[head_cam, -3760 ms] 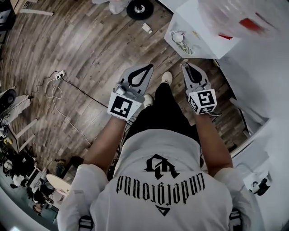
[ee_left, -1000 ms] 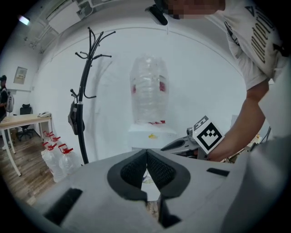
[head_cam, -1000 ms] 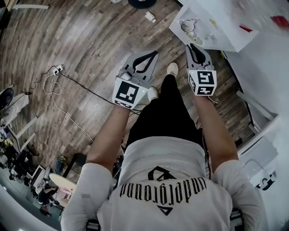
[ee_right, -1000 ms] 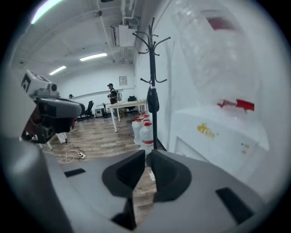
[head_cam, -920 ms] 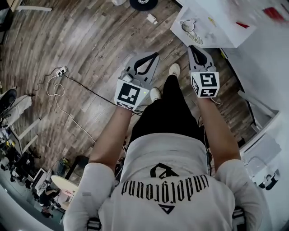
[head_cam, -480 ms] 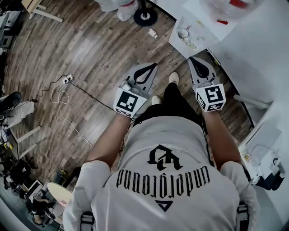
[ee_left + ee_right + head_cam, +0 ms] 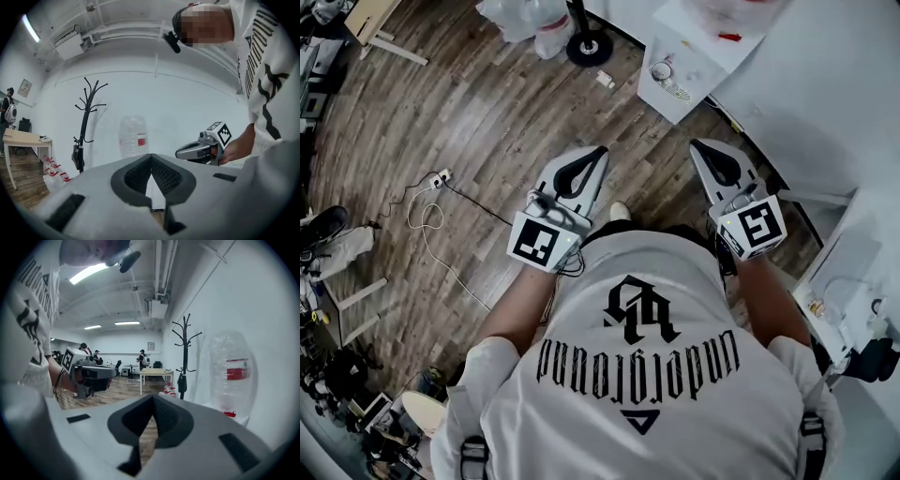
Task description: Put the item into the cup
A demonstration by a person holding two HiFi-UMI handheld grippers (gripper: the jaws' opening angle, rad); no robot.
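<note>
Near the white table's (image 7: pixel 712 70) edge stands a clear, red-labelled bottle (image 7: pixel 232 376). Left gripper (image 7: pixel 598 152) and right gripper (image 7: pixel 697 146) hover above the wooden floor (image 7: pixel 487 112), both with jaws pressed together and empty.

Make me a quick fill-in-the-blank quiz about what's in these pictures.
The left gripper and right gripper both have their jaws ____, with nothing between them.
The clear plastic bottle wears a ____ label.
The coat stand is coloured ____.
The floor is laid with ____ planks.
Missing words: shut; red; black; wooden.
</note>
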